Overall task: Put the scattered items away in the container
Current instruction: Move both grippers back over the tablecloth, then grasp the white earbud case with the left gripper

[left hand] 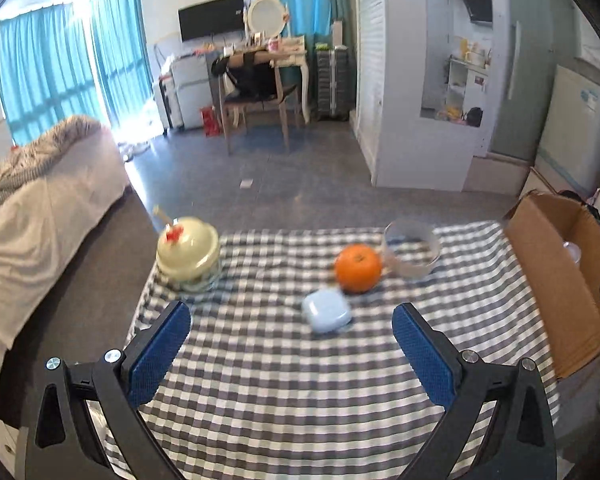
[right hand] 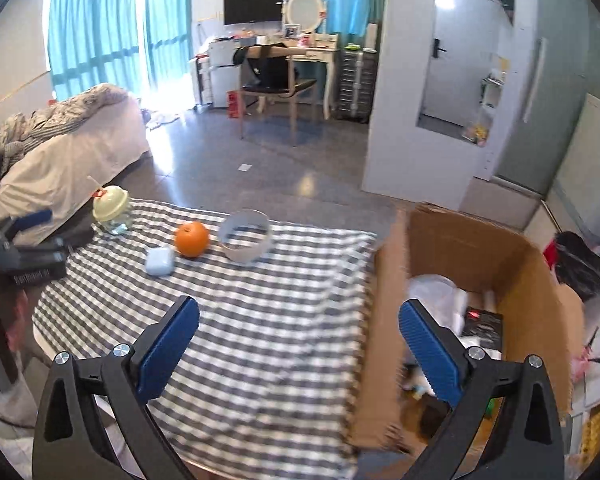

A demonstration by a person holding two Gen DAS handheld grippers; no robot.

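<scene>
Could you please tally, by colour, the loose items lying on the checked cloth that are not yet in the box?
Orange: 1, the orange
Light blue: 1, the small case
Clear: 1, the round container
Cream-lidded: 1, the cup
Total: 4

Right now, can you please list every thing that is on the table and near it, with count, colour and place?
orange: 1, orange, middle of the cloth, beside the clear bowl
clear bowl: 1, transparent, far side of the cloth, toward the box
small case: 1, light blue, on the cloth, just nearer than the orange
lidded cup: 1, pale yellow lid on a clear body, far left corner of the cloth
checked cloth: 1, grey and white, covers the table
cardboard box: 1, brown, open, at the right edge of the table, already holds mixed items
left gripper: 1, black with blue pads, jaws open over the cloth
right gripper: 1, black with blue pads, jaws open, near the box
</scene>
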